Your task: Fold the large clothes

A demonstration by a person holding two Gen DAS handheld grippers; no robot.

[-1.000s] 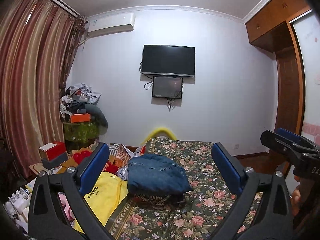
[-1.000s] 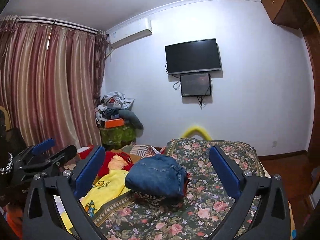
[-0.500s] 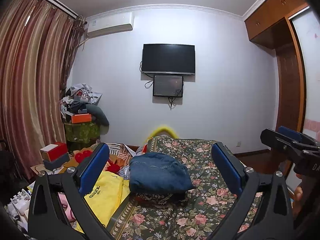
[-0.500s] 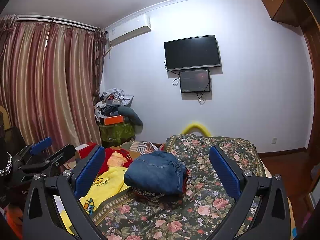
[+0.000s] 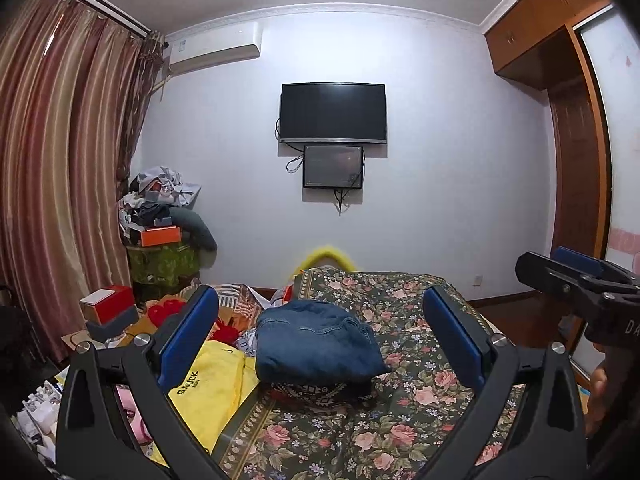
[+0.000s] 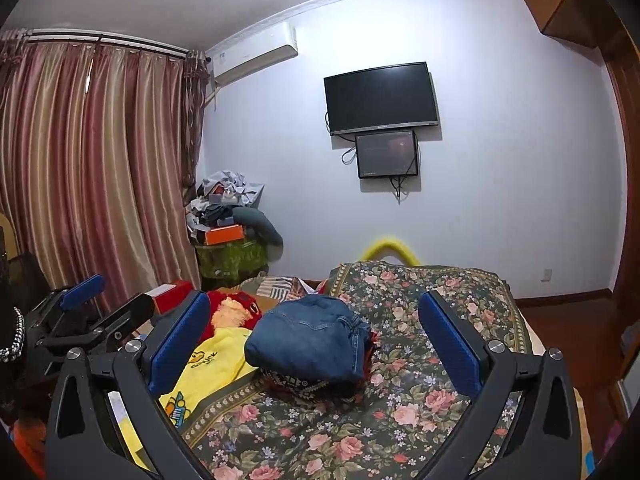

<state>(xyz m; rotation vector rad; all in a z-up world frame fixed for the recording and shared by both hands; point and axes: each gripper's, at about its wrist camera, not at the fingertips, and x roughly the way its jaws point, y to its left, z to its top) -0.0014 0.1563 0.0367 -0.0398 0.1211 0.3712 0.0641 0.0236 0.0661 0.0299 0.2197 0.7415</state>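
Folded blue jeans (image 5: 316, 340) (image 6: 308, 340) lie on top of a small stack of folded clothes on the floral bedspread (image 5: 400, 408) (image 6: 400, 412). My left gripper (image 5: 320, 320) hovers above the bed in front of the stack, open, with nothing between its blue pads. In the right wrist view my right gripper (image 6: 314, 320) is likewise open and empty, held short of the jeans. Each gripper shows at the edge of the other's view. A yellow garment (image 5: 212, 376) (image 6: 200, 368) lies left of the stack.
Red and patterned clothes (image 6: 232, 312) are heaped left of the bedspread. A red box (image 5: 108, 304) and a cluttered stand (image 5: 164, 240) sit by the curtain (image 5: 60, 180). A television (image 5: 333, 112) hangs on the far wall. A wooden wardrobe (image 5: 576, 152) stands on the right.
Both grippers have risen and tilted slightly, so the jeans and bed sit a little lower in both views. The jaws stay open and the clothes have not moved.
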